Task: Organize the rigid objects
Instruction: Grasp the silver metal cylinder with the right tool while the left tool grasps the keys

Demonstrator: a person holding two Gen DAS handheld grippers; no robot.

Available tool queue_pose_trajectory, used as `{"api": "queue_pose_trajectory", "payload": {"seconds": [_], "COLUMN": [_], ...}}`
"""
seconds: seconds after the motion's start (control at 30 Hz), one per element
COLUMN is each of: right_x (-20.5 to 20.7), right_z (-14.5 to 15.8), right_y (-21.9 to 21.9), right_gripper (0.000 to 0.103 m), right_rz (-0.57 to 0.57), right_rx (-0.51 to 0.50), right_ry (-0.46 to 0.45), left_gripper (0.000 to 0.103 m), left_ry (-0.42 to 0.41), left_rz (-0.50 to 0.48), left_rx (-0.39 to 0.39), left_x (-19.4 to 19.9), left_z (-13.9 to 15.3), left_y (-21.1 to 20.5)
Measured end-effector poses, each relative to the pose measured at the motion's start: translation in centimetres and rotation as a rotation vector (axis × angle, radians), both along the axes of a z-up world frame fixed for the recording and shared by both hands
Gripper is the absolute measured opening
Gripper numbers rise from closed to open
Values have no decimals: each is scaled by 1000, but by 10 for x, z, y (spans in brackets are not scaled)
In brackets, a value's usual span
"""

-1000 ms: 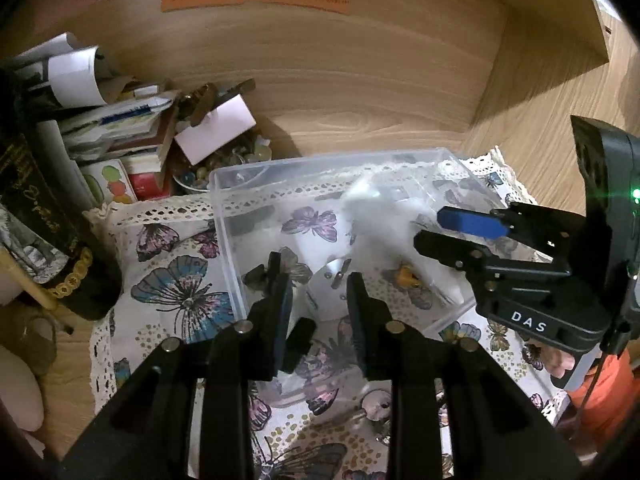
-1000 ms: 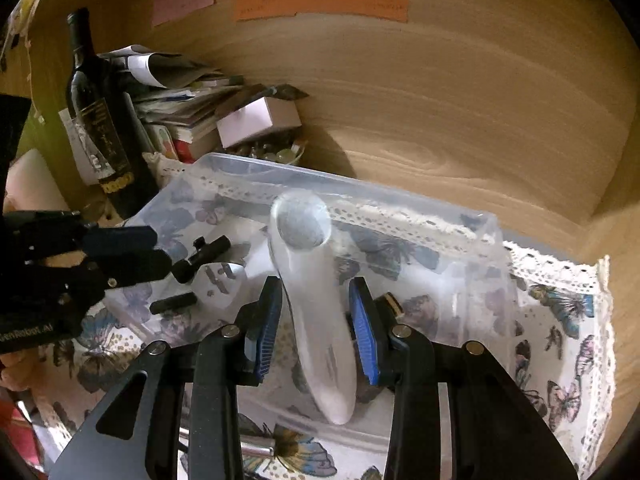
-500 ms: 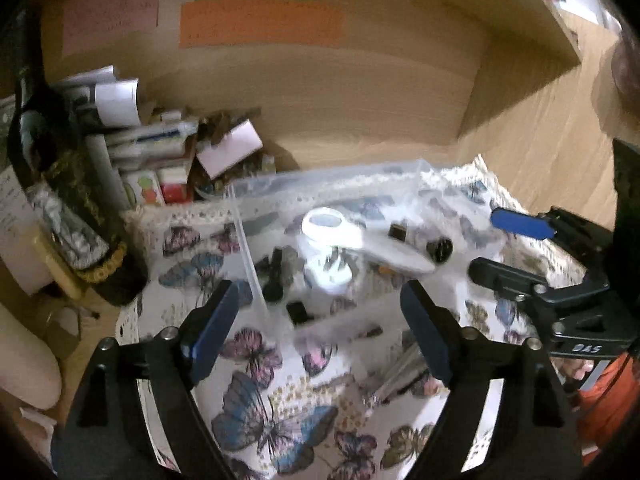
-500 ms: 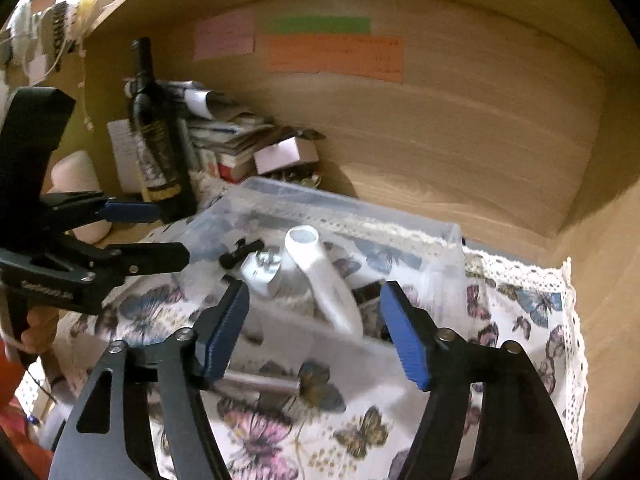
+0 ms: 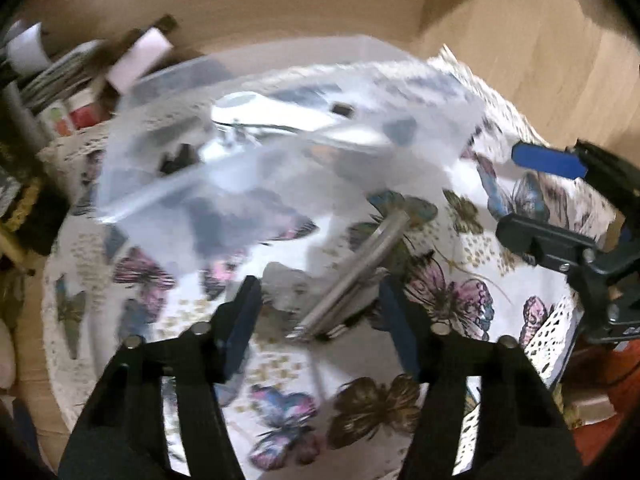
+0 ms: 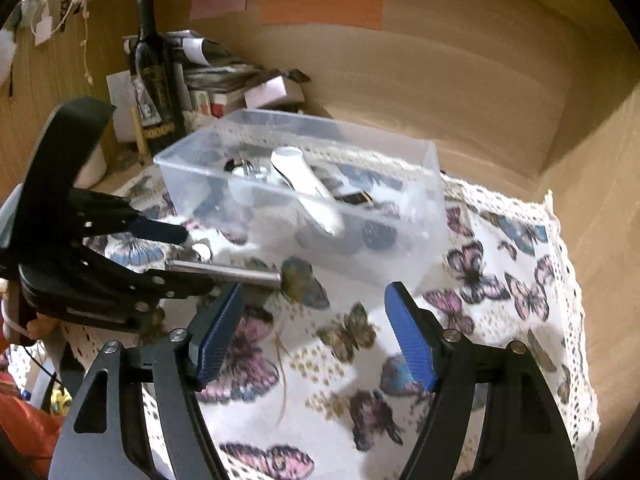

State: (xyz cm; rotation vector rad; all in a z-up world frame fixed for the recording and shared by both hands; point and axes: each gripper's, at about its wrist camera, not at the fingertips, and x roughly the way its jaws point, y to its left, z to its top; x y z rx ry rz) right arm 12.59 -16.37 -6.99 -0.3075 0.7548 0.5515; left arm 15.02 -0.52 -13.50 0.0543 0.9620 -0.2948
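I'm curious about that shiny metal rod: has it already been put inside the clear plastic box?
No, the metal rod lies on the butterfly tablecloth in front of the clear plastic box, between the left gripper's open fingers.

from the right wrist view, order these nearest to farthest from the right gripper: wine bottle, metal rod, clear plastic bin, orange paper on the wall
Nearest first from the right gripper:
1. metal rod, on the cloth just ahead, left
2. clear plastic bin, centre, behind the rod
3. wine bottle, back left corner
4. orange paper, high on the back wall
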Motion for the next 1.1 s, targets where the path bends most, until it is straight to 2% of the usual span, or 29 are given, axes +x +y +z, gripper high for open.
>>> {"api": "queue_pose_trajectory", "payload": {"seconds": [0.07, 0.1, 0.13, 0.2, 0.37, 0.4, 0.43, 0.67, 0.73, 0.83, 0.93, 1.03, 1.1], "right_x": [-1, -1, -1, -1, 0, 0, 0, 3, 5, 9, 11, 11, 12], "right_z": [-3, -4, -5, -6, -7, -7, -8, -22, -28, -31, -31, -43, -50], "right_y": [-3, -5, -5, -3, 14, 19, 24, 74, 83, 90, 96, 103, 102], "right_gripper": [70, 70, 70, 70, 70, 70, 70, 70, 70, 69, 69, 68, 59], "right_rz": [-8, -9, -8, -2, 48, 63, 76, 202, 210, 194, 166, 147, 137], "right_rx": [-2, 0, 2, 5, 9, 7, 4, -51, -65, -28, -12, -55, -68], "right_ry": [8, 16, 22, 33, 48, 50, 53, 90, 113, 163, 173, 197, 217], "left_gripper": [44, 33, 27, 22, 14, 10, 1, 1, 1, 3, 11, 18, 22], "left_ry": [-33, -33, -36, -48, -53, -62, -70, -55, -51, -72, -61, -46, -49], "left_rz": [-4, -18, -22, -13, 23, 35, 45, 126, 132, 148, 135, 105, 78], "left_rx": [37, 42, 43, 56, 8, 8, 7, -39, -39, -19, -43, -72, -70], "left_x": [-3, -4, -5, -9, -22, -26, -31, -59, -63, -65, -60, -58, -56], "left_z": [0, 0, -1, -1, 6, 7, 9, 11, 11, 13, 12, 10, 10], "left_y": [-7, -9, -9, -7, 12, 17, 22, 68, 74, 80, 82, 80, 73]}}
